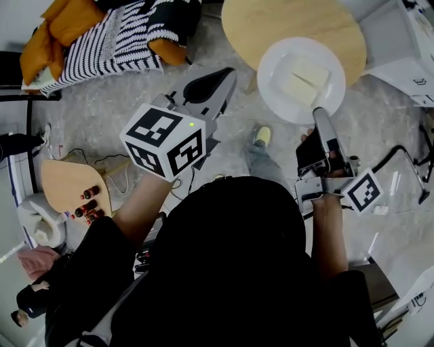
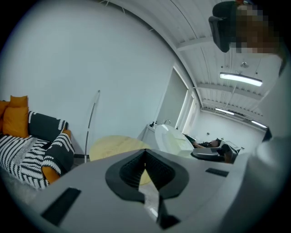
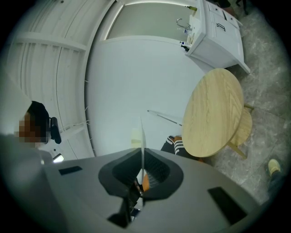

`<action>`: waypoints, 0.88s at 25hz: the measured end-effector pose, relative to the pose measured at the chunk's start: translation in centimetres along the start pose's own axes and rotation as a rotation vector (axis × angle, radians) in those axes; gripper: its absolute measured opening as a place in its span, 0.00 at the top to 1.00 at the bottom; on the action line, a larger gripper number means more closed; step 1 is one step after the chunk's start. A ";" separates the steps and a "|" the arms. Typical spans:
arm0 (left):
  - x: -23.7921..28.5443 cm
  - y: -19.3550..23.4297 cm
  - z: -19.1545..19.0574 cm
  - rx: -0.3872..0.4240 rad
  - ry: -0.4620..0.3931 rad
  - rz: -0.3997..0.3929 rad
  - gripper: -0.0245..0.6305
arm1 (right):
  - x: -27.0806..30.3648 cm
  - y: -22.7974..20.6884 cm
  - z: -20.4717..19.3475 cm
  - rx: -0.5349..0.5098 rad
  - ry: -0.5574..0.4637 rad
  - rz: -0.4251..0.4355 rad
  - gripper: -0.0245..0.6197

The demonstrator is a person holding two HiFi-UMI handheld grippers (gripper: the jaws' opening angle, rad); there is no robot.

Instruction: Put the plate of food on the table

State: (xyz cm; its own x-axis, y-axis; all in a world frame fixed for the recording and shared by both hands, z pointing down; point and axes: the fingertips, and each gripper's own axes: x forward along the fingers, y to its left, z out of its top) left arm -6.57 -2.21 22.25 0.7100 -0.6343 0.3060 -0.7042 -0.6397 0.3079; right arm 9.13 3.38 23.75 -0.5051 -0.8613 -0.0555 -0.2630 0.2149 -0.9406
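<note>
Left gripper (image 1: 228,76), jaws together and empty, hangs short of the table (image 1: 264,24). Right gripper (image 1: 317,114) pinches the near rim of the plate (image 1: 272,64), held at the table's near edge. That one-sided grip could let it tip, sliding the food (image 1: 303,79) off.

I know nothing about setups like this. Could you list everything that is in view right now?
round table: one, light wood, top of the head view
plate: one, white, overlapping the table's near edge in that view
food: two pale pieces, on the plate
blanket: one, black-and-white striped, top left
cushions: at least two, orange, beside the blanket
cabinet: one, white, top right
low table: one, light wood, far left
red-topped items: several, small and dark, on the low table
shoe: one, yellow-green, centre floor
left hand-held gripper: grey, jaws together, empty
right hand-held gripper: grey, clamped on the plate's near rim
</note>
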 end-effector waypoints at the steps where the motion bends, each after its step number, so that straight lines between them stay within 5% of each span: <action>1: 1.2 0.0 0.3 0.001 0.010 0.002 0.96 | 0.3 -0.6 1.0 0.011 -0.002 -0.003 0.93; 11: 9.1 -0.9 3.3 0.043 0.029 0.021 0.96 | 2.4 -4.1 8.5 0.040 0.008 0.017 0.93; 17: 16.3 2.3 5.5 0.021 0.043 0.048 0.96 | 7.9 -7.9 14.3 0.057 0.041 0.004 0.93; 22: 17.4 2.9 5.7 0.017 0.040 0.056 0.96 | 8.8 -8.8 15.2 0.076 0.041 0.008 0.93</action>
State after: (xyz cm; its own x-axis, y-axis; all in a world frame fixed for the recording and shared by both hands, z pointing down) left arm 3.74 -17.58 23.29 0.6689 -0.6514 0.3581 -0.7423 -0.6114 0.2744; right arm 19.53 -13.06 26.41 -0.5406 -0.8397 -0.0513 -0.1963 0.1852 -0.9629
